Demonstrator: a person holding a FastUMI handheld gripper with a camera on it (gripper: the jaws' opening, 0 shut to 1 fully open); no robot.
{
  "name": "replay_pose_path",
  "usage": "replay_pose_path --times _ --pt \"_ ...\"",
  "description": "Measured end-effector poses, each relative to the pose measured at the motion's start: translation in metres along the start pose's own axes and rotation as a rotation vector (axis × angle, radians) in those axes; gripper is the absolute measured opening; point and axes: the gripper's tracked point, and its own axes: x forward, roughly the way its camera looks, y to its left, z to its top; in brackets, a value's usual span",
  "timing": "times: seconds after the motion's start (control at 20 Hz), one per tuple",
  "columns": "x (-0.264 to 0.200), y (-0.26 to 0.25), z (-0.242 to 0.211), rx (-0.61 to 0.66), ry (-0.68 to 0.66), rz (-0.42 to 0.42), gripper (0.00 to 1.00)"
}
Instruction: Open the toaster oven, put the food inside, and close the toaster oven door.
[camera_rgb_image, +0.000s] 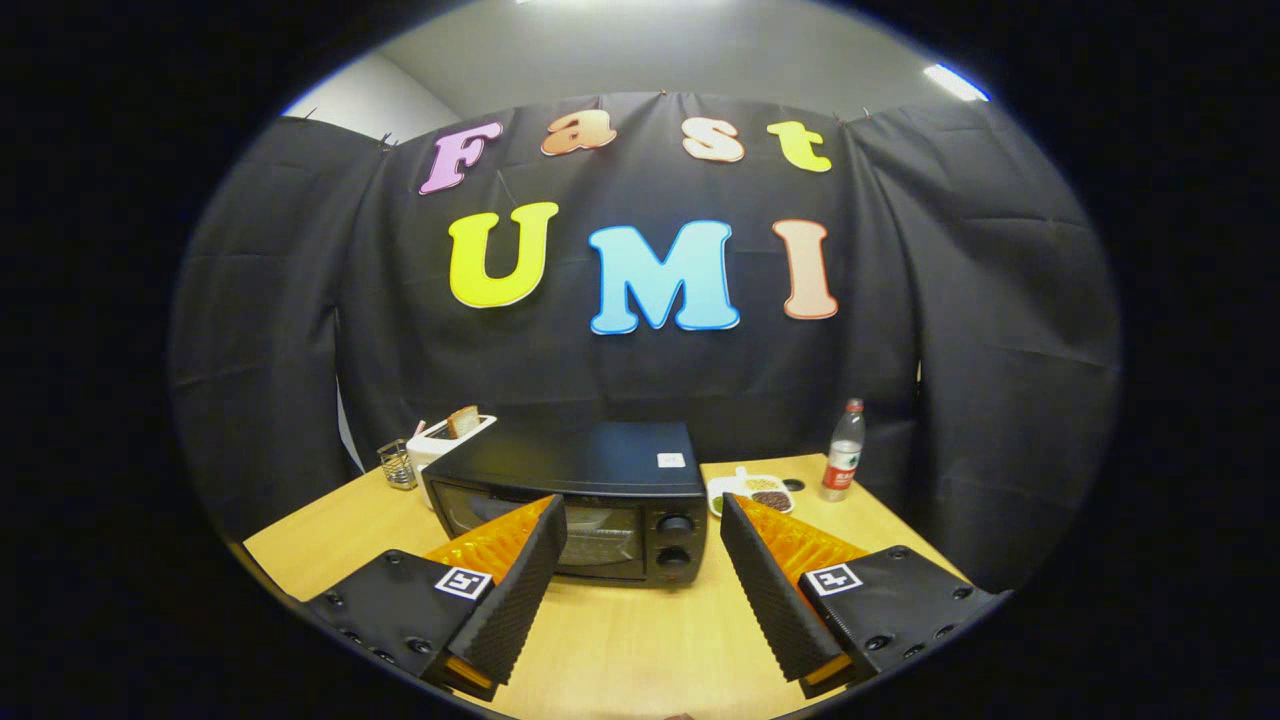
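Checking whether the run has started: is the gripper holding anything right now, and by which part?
Nothing is held. The gripper is open, its fingers apart above the table, short of the closed toaster oven.

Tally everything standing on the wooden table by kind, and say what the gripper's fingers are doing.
Black toaster oven, door shut: 1
White pop-up toaster with a bread slice: 1
Small wire rack: 1
White divided dish of grains: 1
Clear plastic bottle, red label: 1
Total: 5
Gripper: open, holding nothing, fingers short of the oven.
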Motion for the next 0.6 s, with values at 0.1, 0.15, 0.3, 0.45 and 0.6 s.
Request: replay_pose_path --times 0.1,0.15,0.3,0.45,0.6 --pt "-0.024 -0.026 0.017 -0.044 -0.034 -0.022 0.98" --pt "-0.036 -0.037 0.021 -0.061 -0.048 -0.033 0.98" --pt "-0.071 -0.062 0.040 -0.082 -0.090 -0.059 0.98" --pt "-0.103 -0.080 0.044 -0.019 -0.096 -0.064 0.98" --pt "-0.132 -0.088 0.043 0.033 -0.084 -0.044 0.97"
